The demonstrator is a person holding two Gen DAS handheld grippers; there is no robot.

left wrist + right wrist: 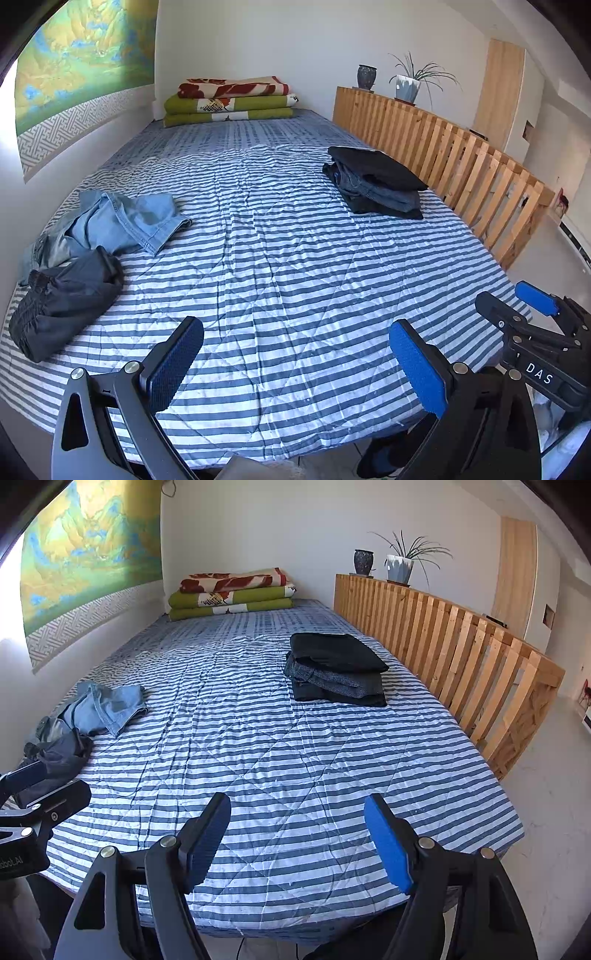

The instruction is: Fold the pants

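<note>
On the left side of the striped bed [280, 258] [280, 738] lie crumpled light blue jeans [122, 221] [107, 705] and a bunched dark grey pair of pants [62, 306] [59, 753]. A neat stack of folded dark pants [376, 181] [336, 668] sits at the right, close to the wooden rail. My left gripper [295, 365] hovers open over the bed's near edge, nothing between its blue pads. My right gripper [299, 838] also stands open and empty over the near edge; part of it [535, 325] shows at the right of the left wrist view.
A wooden slatted rail [461, 158] [461, 653] runs along the bed's right side, with two plant pots [406, 86] [399, 566] on top. Folded blankets [231, 101] [232, 592] are stacked at the far end against the wall. A painted wall hanging [81, 62] covers the left wall.
</note>
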